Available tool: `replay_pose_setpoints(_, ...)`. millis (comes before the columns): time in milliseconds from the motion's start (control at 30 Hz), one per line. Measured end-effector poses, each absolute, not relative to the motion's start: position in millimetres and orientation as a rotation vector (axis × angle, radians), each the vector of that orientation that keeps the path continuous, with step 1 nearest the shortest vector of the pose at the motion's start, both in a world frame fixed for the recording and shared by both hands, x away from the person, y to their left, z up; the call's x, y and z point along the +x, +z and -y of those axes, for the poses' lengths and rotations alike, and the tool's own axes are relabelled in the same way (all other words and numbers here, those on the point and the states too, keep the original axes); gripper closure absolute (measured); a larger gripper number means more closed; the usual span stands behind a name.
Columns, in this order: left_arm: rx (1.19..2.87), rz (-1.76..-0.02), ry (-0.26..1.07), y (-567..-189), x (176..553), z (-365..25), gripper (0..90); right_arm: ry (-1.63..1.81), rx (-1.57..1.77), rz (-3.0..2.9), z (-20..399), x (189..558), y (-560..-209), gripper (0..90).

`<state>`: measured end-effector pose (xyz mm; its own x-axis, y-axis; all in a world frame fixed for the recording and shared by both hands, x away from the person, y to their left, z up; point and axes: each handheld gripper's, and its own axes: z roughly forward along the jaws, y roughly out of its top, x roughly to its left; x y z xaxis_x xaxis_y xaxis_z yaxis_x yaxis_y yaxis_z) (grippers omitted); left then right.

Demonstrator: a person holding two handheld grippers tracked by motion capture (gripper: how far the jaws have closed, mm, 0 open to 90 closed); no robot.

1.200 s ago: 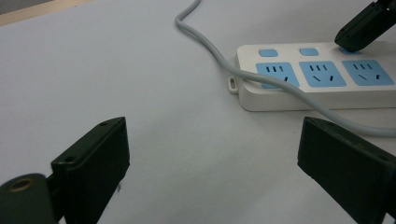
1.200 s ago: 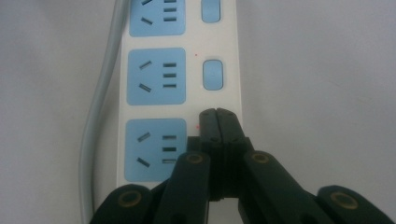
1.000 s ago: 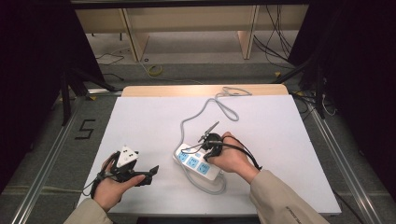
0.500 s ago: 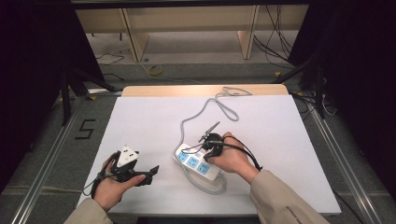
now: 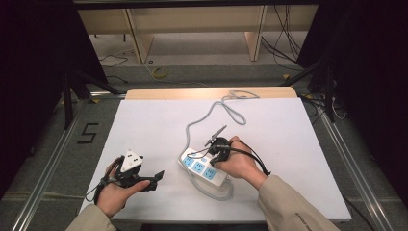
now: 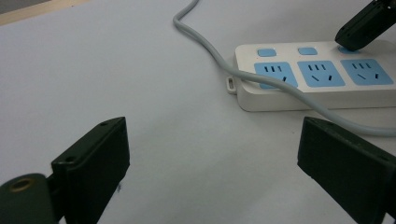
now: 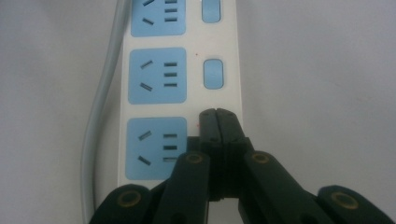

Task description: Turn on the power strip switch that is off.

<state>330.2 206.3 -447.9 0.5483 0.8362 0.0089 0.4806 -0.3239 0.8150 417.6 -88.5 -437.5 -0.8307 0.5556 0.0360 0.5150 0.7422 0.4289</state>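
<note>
On the white desk (image 5: 159, 120), the right hand-held gripper (image 7: 217, 116), clenched tight, is pressing on the power strip (image 5: 204, 167); the left hand-held gripper (image 6: 210, 154), beside the strip, is gaping wide.

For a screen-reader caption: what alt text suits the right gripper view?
The right gripper, shut, has its tip over the switch column of a white power strip beside the nearest blue socket. A grey cable runs along the strip's other side.

The right tongs (image 7: 217, 114) hide the power strip's (image 7: 182, 60) nearest switch.
</note>
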Motion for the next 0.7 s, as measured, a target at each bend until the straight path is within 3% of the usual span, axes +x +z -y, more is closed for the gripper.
replay_pose_setpoints(700,1.981,-1.063,0.562,-447.7,330.3,-206.5,8.8,0.763,0.869,-2.777,97.1,417.6,-428.3,87.9)
